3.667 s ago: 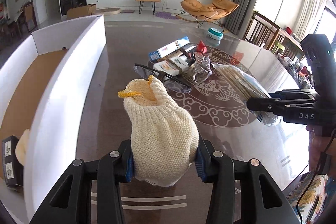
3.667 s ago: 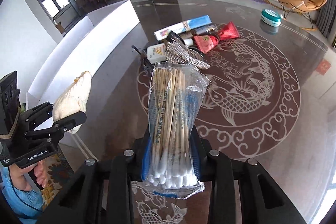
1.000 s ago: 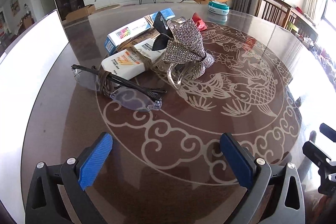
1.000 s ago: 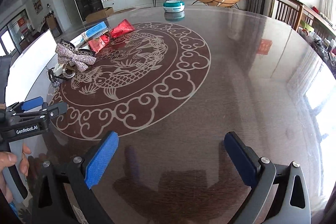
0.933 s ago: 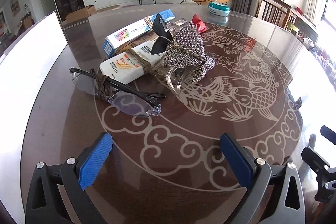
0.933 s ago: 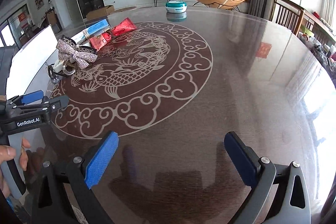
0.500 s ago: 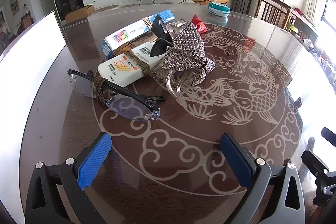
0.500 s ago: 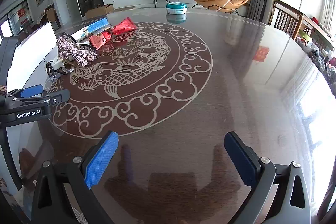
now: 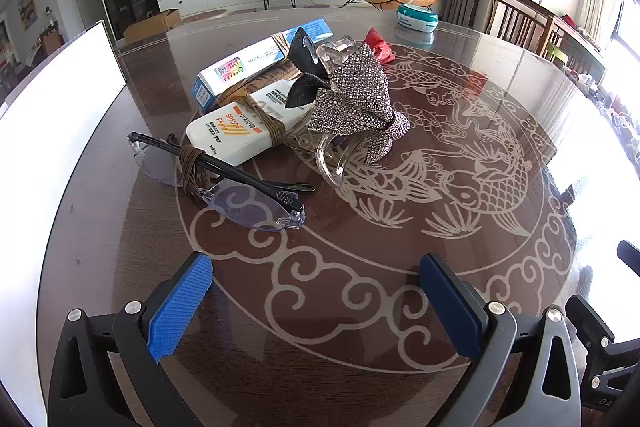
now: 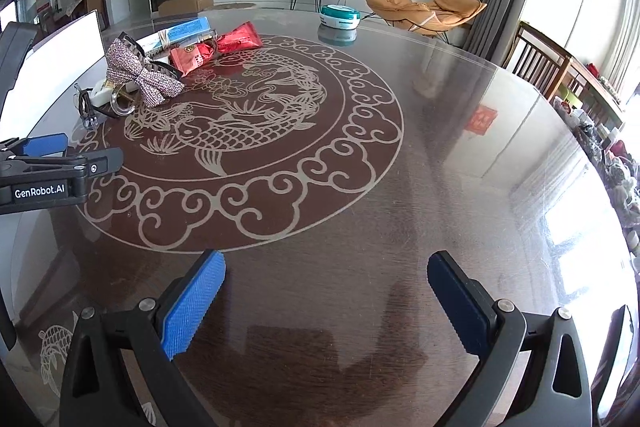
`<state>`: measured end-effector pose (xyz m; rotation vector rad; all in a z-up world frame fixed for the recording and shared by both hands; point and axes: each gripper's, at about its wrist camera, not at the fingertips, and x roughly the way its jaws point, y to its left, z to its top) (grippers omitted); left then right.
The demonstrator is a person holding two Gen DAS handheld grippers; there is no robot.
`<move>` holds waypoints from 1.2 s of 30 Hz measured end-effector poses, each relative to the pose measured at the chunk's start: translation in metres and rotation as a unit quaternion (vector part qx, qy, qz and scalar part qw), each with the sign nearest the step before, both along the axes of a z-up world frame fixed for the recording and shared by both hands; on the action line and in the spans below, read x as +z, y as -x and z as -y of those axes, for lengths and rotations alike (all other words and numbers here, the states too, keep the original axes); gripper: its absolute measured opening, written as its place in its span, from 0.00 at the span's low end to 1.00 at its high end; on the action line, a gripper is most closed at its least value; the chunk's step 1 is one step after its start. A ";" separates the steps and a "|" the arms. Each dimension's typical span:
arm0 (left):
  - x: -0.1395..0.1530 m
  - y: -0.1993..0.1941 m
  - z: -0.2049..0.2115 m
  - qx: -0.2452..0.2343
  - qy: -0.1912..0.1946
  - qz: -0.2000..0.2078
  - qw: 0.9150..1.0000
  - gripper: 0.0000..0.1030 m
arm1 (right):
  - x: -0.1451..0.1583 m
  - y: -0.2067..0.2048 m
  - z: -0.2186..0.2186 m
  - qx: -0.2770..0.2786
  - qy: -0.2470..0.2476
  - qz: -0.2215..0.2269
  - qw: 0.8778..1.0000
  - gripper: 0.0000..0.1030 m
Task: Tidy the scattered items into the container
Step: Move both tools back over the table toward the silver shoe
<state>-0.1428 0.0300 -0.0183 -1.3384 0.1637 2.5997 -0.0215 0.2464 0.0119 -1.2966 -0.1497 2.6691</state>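
Scattered items (image 9: 280, 115) on glossy table (image 10: 440, 167)

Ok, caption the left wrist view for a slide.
Open left gripper faces glasses, tube and bow clip on the table.

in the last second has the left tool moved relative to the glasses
Yes. In the left wrist view the left tool has eased toward the glasses, which sit lower and nearer its open tips than a second ago.
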 end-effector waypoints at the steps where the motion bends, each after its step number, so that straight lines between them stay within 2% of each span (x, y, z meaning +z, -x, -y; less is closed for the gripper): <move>1: 0.000 0.000 0.000 0.000 0.000 0.000 1.000 1.00 | 0.000 0.000 0.003 0.003 -0.009 -0.001 1.000 0.99; 7: 0.000 0.000 0.000 0.000 0.000 0.000 1.000 1.00 | -0.001 0.000 0.011 0.008 -0.043 -0.003 0.999 0.99; 16: 0.000 0.000 0.000 0.000 0.000 0.000 1.000 1.00 | -0.002 0.000 0.001 0.000 -0.010 0.003 1.000 0.99; 36: 0.000 0.000 0.000 0.000 0.000 0.000 1.000 1.00 | -0.002 -0.001 -0.002 0.000 0.009 0.006 1.000 0.99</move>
